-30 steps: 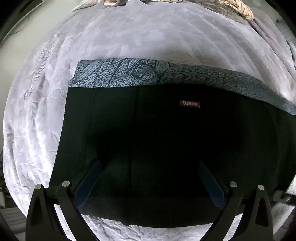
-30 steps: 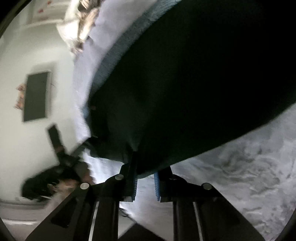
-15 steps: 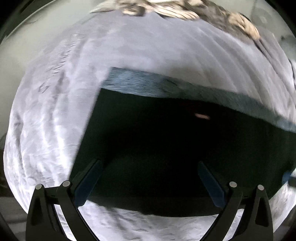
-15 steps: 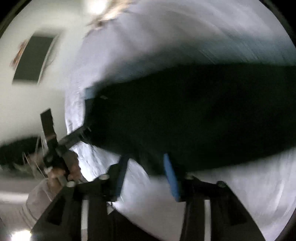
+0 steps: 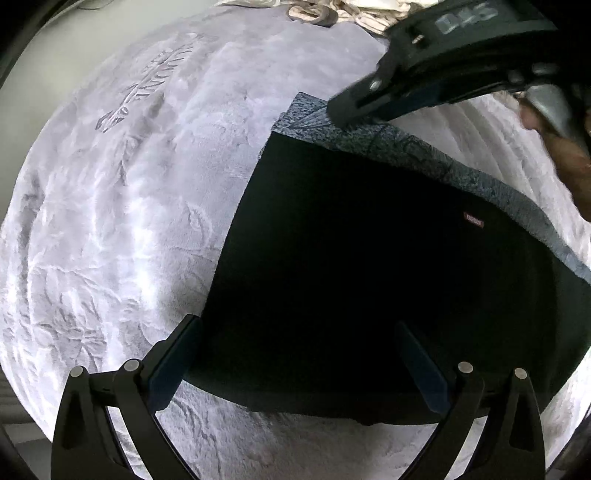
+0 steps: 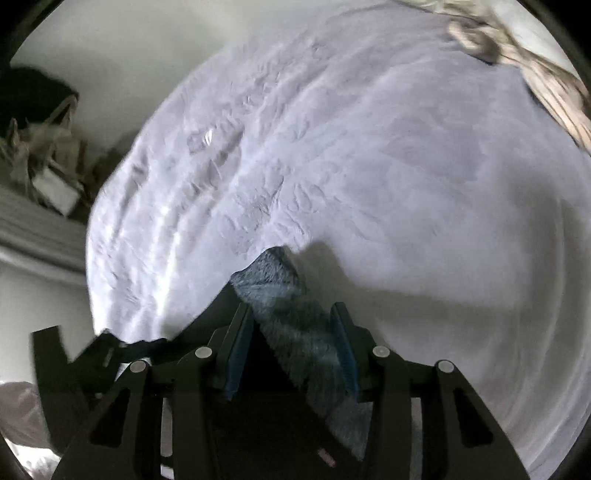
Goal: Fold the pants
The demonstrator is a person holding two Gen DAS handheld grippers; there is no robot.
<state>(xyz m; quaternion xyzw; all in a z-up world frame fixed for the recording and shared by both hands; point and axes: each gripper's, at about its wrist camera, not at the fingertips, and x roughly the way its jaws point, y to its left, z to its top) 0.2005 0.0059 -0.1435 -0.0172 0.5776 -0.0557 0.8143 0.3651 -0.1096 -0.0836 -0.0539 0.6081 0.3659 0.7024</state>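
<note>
The folded black pants (image 5: 369, 266) lie flat on the pale grey blanket (image 5: 129, 221), with a blue patterned waistband (image 5: 424, 155) along the far edge and a small red label (image 5: 473, 220). My left gripper (image 5: 299, 354) is open above the near edge of the pants, holding nothing. My right gripper (image 6: 291, 332) is open over the waistband corner (image 6: 273, 280), fingers on either side of it; it also shows in the left wrist view (image 5: 354, 110) at the far corner of the pants.
A heap of beige and checked clothes (image 5: 354, 11) lies at the far edge of the blanket, also in the right wrist view (image 6: 535, 74). Bags and clutter (image 6: 44, 147) stand against the wall to the left of the bed.
My right gripper let go of the black fabric, opened, and moved over to the waistband corner. My left gripper stayed open and shifted left, so the pants now sit to its right.
</note>
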